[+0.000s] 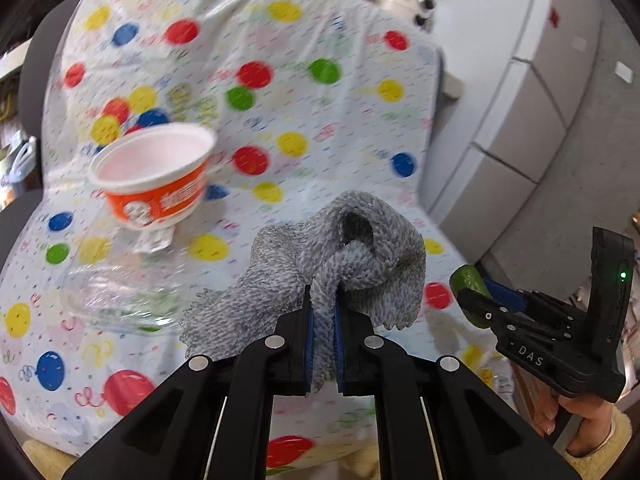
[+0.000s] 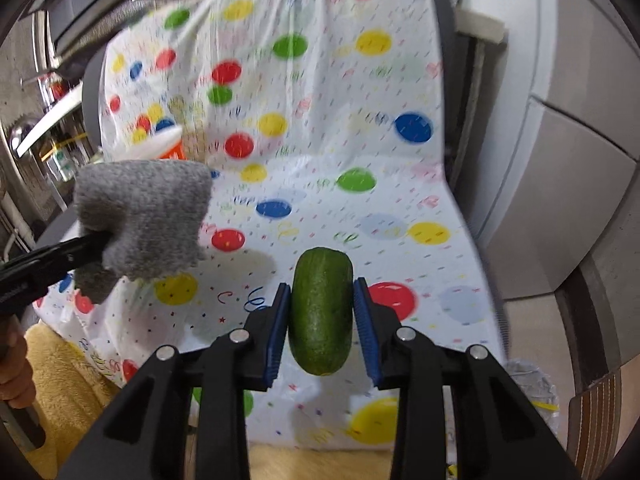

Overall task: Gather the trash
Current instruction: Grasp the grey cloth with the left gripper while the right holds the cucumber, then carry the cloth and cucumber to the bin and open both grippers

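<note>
The right gripper [image 2: 322, 320] squeezes a green cucumber [image 2: 321, 312] above the near edge of the dotted sheet [image 2: 360, 92]. The left gripper [image 1: 322, 344] pinches a gray cloth [image 1: 340, 256]. The cucumber looks smooth, so it might slip out and fall. An empty orange cup [image 1: 154, 178] and a clear plastic bottle [image 1: 120, 288] sit near the sheet's left edge.
</note>
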